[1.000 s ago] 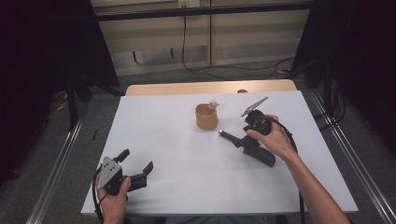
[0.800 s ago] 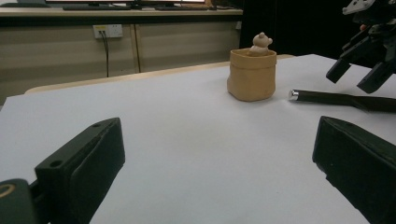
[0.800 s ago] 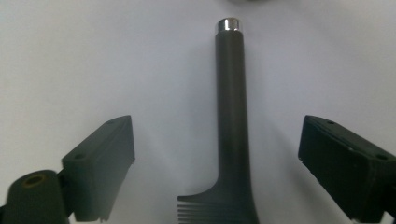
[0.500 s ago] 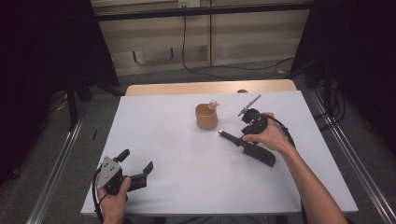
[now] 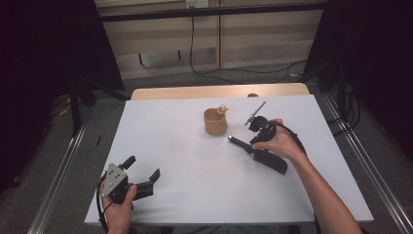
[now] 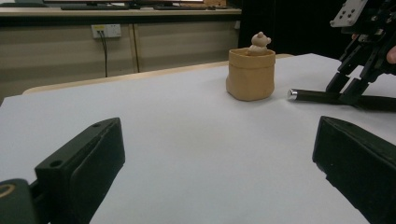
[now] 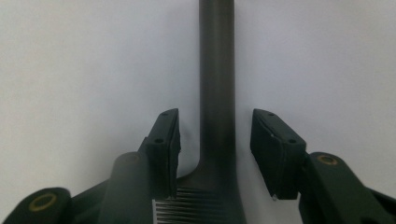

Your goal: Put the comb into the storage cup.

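A black brush [image 5: 269,160] lies flat on the white table [image 5: 195,161], right of the middle, its long handle [image 7: 217,56] pointing towards a tan pouch [image 5: 215,122]. My right gripper [image 5: 254,140] points down over the handle [image 5: 240,143]. Its jaws have just been closing and now stand on either side of the handle, with a small gap showing at each pad [image 7: 169,144], so my right gripper [image 7: 215,122] is open. A small bear figure [image 6: 259,41] sits in the pouch [image 6: 251,74]. My left gripper [image 5: 142,167] rests open at the front left, nothing between its jaws.
The table's front edge runs just under the left hand [image 5: 117,209]. Beyond the far edge is a wooden strip [image 5: 219,91], then a wall with a hanging cable [image 5: 192,44]. From the left gripper view, the right gripper [image 6: 344,91] stands beside the pouch.
The right gripper's jaws have narrowed around the brush handle and the hand has settled slightly onto it. The left hand and gripper have kept still.
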The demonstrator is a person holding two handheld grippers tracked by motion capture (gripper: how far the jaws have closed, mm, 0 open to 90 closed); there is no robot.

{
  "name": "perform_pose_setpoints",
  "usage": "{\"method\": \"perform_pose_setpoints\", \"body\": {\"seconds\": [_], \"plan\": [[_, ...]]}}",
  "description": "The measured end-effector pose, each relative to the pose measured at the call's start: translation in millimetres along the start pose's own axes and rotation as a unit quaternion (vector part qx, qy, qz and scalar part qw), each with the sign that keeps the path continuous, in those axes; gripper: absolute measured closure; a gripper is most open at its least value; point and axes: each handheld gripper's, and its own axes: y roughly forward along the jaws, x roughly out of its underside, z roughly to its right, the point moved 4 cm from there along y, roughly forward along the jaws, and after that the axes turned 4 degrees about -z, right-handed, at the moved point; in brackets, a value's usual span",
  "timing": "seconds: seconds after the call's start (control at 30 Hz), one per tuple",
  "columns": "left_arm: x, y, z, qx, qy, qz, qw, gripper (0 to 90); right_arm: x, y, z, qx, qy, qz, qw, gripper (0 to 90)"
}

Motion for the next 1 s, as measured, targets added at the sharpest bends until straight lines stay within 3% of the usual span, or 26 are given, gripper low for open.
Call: {"method": "perform_pose_setpoints", "body": {"seconds": [0.23,0.47,1.0], "plan": [[-0.2,0.0,0.2,0.000,0.000,0.001,1.0000,2.4,0.5,3.7,-1.6,0.004,-0.007,-0.013,0.9999,58.4],[0.7,0.5,-0.3,-0.001,0.003,-0.005,1.0000,2.4,0.0,4.4,-1.0,0.022,-0.011,-0.019,0.9995,66.4],[0.7,2.6,0.1,0.002,0.005,-0.006,1.0000,2.4,-1.6,5.5,-5.3,0.050,-0.017,-0.026,0.9983,72.3]]}}
